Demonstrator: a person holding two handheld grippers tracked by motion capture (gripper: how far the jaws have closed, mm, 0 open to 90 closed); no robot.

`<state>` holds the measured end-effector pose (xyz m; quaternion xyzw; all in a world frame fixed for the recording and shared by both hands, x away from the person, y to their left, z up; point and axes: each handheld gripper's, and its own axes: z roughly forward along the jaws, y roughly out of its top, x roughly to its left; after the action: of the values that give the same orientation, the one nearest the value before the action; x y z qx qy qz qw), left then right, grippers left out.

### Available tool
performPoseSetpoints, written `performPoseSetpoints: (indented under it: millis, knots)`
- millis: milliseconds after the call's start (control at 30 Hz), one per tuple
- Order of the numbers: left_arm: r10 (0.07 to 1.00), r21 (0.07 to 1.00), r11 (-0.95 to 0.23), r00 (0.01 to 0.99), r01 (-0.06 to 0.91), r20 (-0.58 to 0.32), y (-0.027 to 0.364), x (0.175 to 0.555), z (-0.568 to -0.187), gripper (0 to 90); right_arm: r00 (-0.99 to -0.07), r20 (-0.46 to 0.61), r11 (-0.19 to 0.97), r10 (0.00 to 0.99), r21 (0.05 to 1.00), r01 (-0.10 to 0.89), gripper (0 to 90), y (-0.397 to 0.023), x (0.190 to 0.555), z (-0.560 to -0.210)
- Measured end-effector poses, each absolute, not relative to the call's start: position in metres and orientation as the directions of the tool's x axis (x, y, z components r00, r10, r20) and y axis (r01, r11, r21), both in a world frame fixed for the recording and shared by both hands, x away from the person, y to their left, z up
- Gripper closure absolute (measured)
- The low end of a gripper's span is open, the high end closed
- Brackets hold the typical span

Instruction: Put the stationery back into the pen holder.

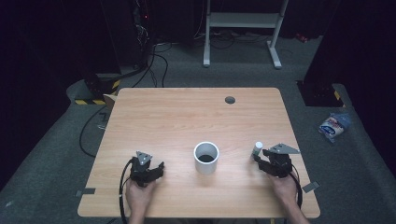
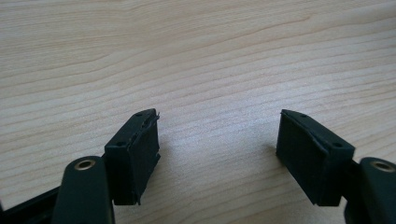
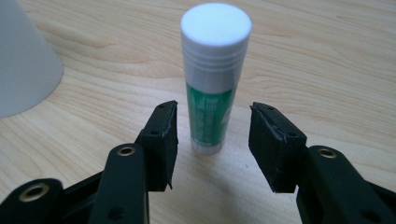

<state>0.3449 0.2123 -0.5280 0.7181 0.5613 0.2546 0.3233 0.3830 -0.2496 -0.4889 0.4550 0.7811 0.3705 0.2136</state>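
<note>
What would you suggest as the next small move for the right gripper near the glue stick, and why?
Probably ease the right gripper forward, then close: the glue stick stands upright on the table just ahead of its open pads, which have not yet touched it.

Glue stick (image 3: 214, 79): stood upright on table (image 3: 327, 60), between open jaws, untouched.
Cup (image 3: 21, 65): seen at left edge.

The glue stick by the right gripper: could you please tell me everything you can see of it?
The glue stick is a small cylinder with a white ribbed cap, seemingly plastic, and a green-and-white label whose print is unreadable. It stands upright and capped on the wooden table, right of the white cup. The right gripper faces it with open jaws on either side, the pads apart from it. Nothing but the table touches it.
</note>
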Motion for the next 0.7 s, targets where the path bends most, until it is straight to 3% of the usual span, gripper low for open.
performPoseSetpoints:
  millis: [433, 700]
  knots:
    - [0.97, 0.75, -0.163, 0.243, 0.642, 0.002, 0.2126, 0.345, -0.528, 29.6, -0.488, -0.032, 0.329, 0.872, 0.777, 0.538, 63.8, -0.2393, 0.3906, -0.4897]
    - [0.97, 0.749, -0.163, 0.245, 0.642, 0.001, 0.213, 0.345, -0.5279, 29.5, -0.489, -0.034, 0.33, 0.872, 0.779, 0.534, 64.9, -0.2398, 0.3899, -0.4885]
